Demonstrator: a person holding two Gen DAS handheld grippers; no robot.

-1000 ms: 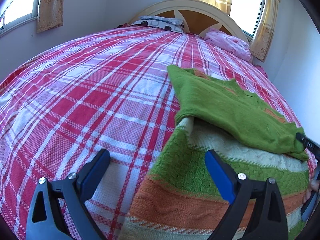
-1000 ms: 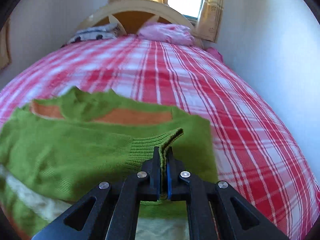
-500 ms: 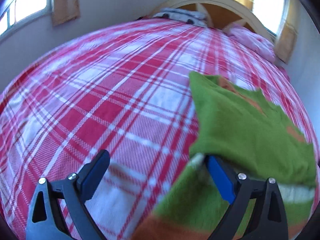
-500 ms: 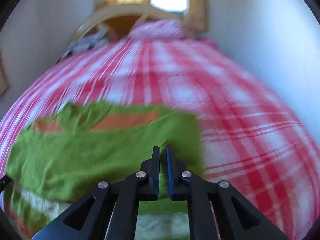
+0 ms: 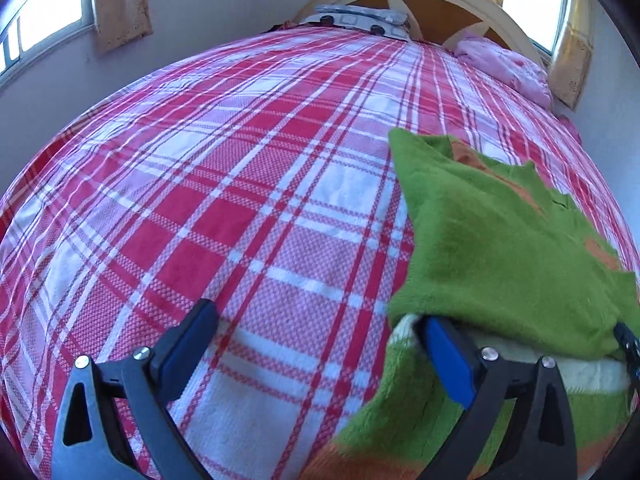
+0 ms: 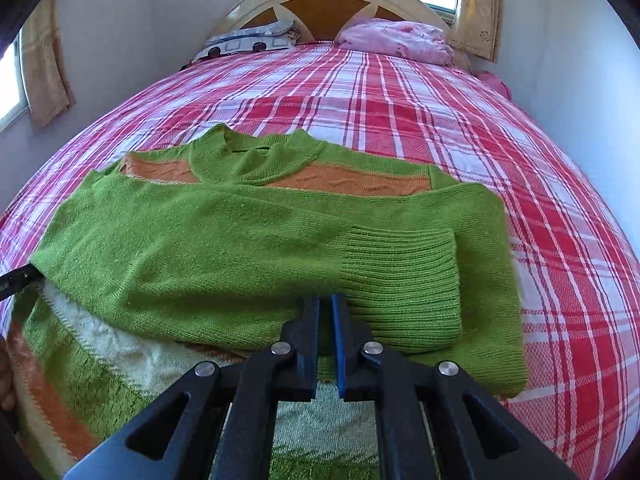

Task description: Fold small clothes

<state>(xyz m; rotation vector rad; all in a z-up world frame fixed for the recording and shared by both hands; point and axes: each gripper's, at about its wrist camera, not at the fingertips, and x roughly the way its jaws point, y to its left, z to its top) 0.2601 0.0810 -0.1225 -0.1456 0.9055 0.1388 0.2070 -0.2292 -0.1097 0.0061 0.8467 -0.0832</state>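
Both sleeves of the sweater [image 6: 224,248] lie folded across its chest; the body fold remains; the right hand-held gripper [image 6: 325,312] looks nearly clenched on nothing, the left hand-held gripper [image 5: 316,344] spread wide.

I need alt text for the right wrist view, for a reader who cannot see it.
A green sweater with orange stripes lies on a red plaid bed, one sleeve folded across its body. The right gripper, nearly closed and holding nothing, sits at the sleeve's edge.
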